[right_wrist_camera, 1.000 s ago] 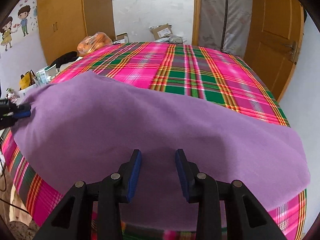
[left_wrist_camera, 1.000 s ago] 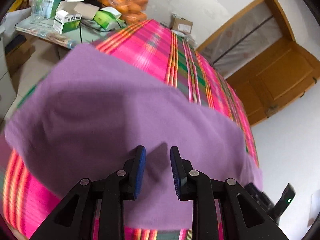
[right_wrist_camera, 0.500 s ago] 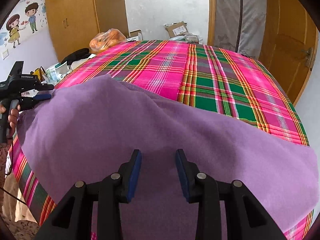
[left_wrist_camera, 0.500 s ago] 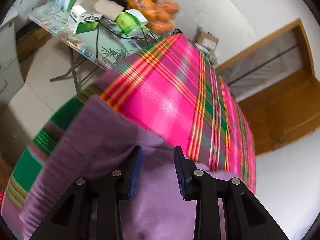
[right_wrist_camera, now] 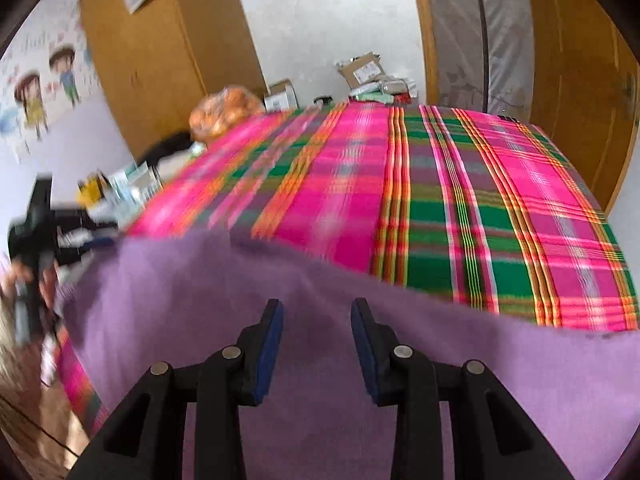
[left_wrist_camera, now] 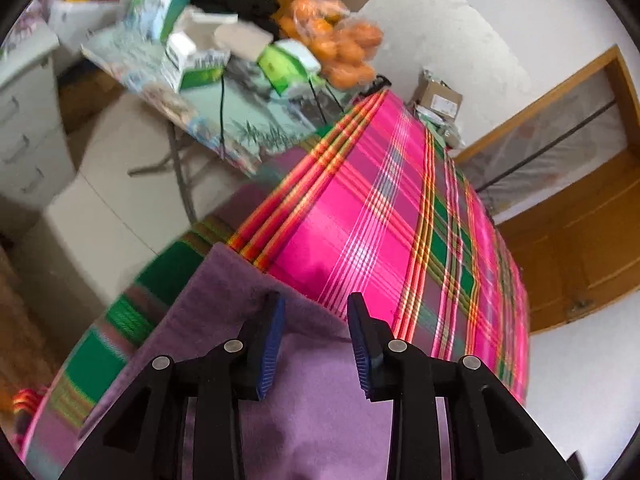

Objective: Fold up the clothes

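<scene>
A purple cloth [right_wrist_camera: 320, 420] lies spread over the near end of a bed with a pink and green plaid cover [right_wrist_camera: 460, 208]. Its left part hangs over the bed's corner [left_wrist_camera: 224, 312]. My right gripper [right_wrist_camera: 316, 352] hovers open over the cloth's middle, with nothing between its blue pads [right_wrist_camera: 266, 356]. My left gripper [left_wrist_camera: 316, 344] is open too, above the purple cloth [left_wrist_camera: 320, 420] near its far edge at the left corner. In the right wrist view the left gripper [right_wrist_camera: 36, 232] shows blurred at the far left, held by a hand.
A folding side table [left_wrist_camera: 256, 120] beside the bed carries boxes, a cable and a bag of oranges [left_wrist_camera: 340, 52]. White drawers [left_wrist_camera: 28, 128] stand at the left. Cardboard boxes [right_wrist_camera: 360, 72] sit past the bed's far end, with wooden doors [right_wrist_camera: 580, 80] to the right.
The cloth's far edge has come nearer in both views, so more plaid cover shows. The left gripper has swung toward the bed's left corner. Both grippers stayed open.
</scene>
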Action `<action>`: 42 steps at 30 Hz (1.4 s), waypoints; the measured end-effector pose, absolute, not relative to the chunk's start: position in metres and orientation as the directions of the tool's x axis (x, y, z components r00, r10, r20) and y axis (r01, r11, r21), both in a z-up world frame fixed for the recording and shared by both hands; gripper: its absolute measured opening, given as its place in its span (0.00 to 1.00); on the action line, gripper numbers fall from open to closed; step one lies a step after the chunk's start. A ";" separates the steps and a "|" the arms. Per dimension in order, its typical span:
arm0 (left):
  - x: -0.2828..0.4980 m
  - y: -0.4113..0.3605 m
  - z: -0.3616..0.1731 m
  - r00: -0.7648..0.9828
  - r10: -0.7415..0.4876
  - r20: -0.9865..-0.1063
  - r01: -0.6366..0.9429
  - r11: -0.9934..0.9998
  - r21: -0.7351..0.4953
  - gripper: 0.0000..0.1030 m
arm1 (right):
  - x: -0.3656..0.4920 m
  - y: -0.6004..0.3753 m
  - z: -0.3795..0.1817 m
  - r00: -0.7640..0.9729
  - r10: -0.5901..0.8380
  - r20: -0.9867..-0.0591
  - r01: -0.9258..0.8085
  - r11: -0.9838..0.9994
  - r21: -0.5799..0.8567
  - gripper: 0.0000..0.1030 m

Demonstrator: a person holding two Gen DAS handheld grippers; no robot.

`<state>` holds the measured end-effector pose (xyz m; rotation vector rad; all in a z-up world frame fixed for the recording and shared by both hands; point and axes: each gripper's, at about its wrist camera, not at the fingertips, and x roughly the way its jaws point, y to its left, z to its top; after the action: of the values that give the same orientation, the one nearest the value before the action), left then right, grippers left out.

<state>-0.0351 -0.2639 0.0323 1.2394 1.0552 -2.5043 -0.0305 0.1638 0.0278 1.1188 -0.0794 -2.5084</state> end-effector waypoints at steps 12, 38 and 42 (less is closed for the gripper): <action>-0.070 -0.196 0.042 -0.582 0.379 -0.720 0.215 -0.782 -0.585 0.33 | -0.110 0.138 0.029 -0.375 -0.644 -0.667 0.409 -0.761 0.504 0.35; -0.103 -0.138 0.011 -0.384 0.555 -0.738 0.136 -0.757 -0.639 0.33 | -0.092 0.089 0.000 -0.101 -0.773 -0.626 0.502 -0.583 0.638 0.28; -0.091 -0.142 0.010 -0.380 0.563 -0.734 0.145 -0.748 -0.648 0.33 | -0.084 0.087 -0.005 -0.074 -0.769 -0.634 0.511 -0.576 0.638 0.28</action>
<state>-0.0905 -0.1420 0.0101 1.8612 1.1307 -2.6322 -0.0840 0.0870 -0.0052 1.2803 -0.3108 -1.7910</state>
